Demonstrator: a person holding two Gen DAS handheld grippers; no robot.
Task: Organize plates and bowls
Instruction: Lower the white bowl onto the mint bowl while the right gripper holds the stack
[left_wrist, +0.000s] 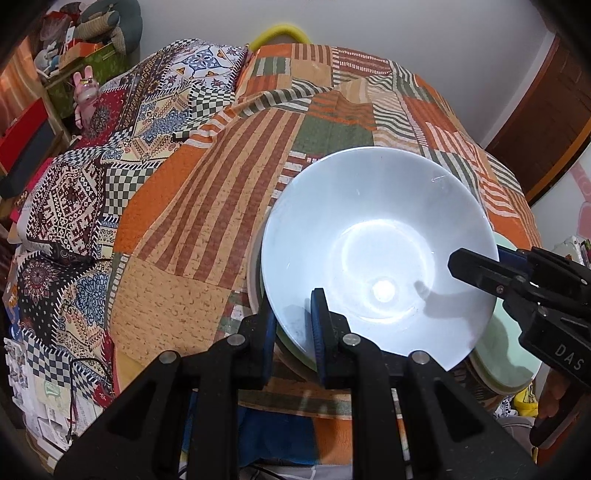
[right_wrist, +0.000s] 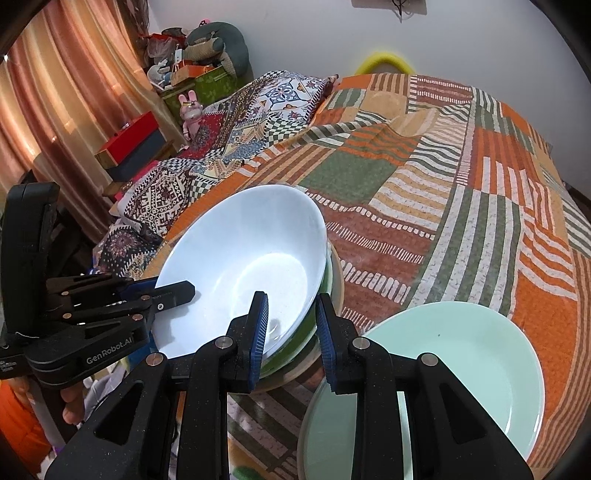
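A white bowl (left_wrist: 376, 243) (right_wrist: 243, 266) sits tilted on top of a green bowl (right_wrist: 295, 347) and a beige plate (right_wrist: 338, 284) on the patchwork bedspread. My left gripper (left_wrist: 293, 325) straddles the white bowl's near rim, one finger inside and one outside; its jaws stand narrowly apart around the rim. My right gripper (right_wrist: 291, 332) straddles the opposite rim the same way, and shows in the left wrist view (left_wrist: 480, 266). A mint-green plate stack (right_wrist: 461, 373) (left_wrist: 509, 354) lies beside the bowls, under my right gripper.
The orange, green and brown patchwork bedspread (left_wrist: 258, 155) (right_wrist: 443, 184) stretches far ahead. A patterned pillow (left_wrist: 122, 147) lies to the left. Shelves with boxes and a pink toy rabbit (right_wrist: 190, 107) stand beyond the bed, beside a curtain (right_wrist: 55, 92).
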